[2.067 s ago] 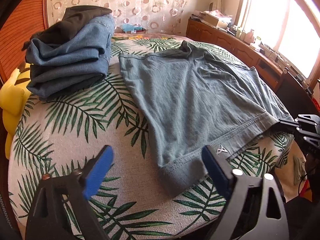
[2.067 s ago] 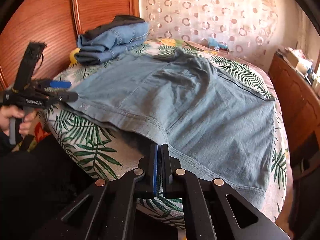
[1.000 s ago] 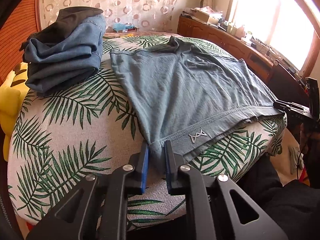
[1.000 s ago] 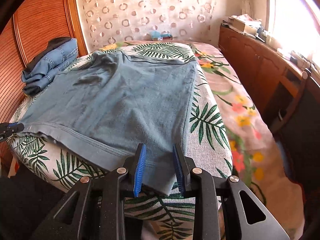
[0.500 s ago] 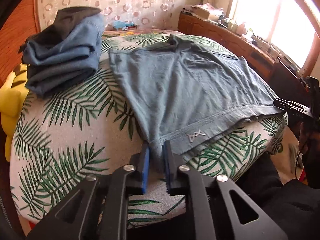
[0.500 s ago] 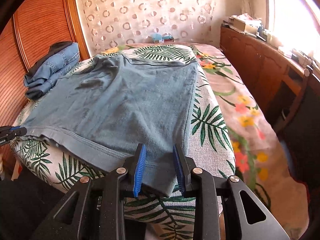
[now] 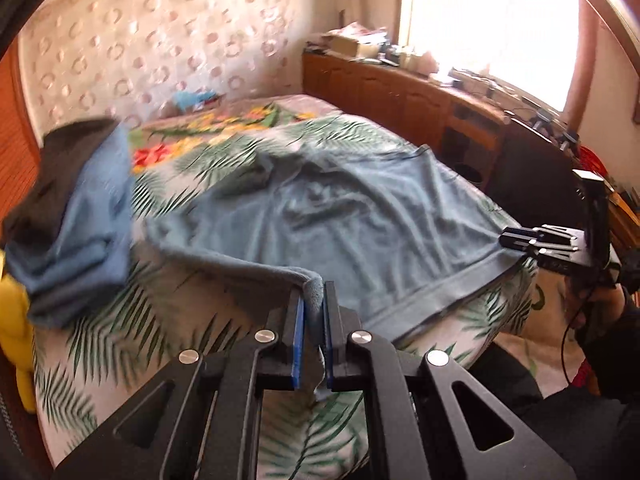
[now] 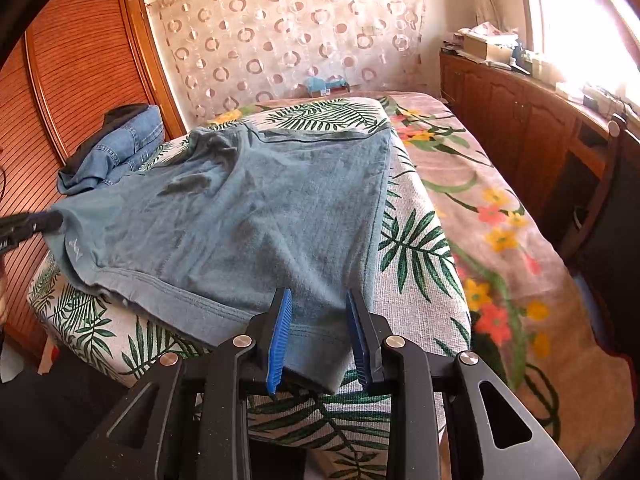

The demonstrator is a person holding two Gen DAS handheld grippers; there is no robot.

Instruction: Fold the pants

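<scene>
Grey-blue shorts lie spread on a leaf-print cushion. My left gripper is shut on the near waistband corner and holds it lifted off the cushion. In the right wrist view the shorts lie flat, and my right gripper has its jaws apart around the other waistband corner, which hangs over the cushion edge. The right gripper also shows at the right of the left wrist view. The left gripper shows at the far left of the right wrist view.
A stack of folded jeans sits at the cushion's left end, with a yellow object beside it. A floral bedspread lies to the right. A wooden cabinet runs under the window.
My left gripper has lifted its waistband corner up off the cushion and the cloth there has bunched. The right gripper has stayed open around its corner.
</scene>
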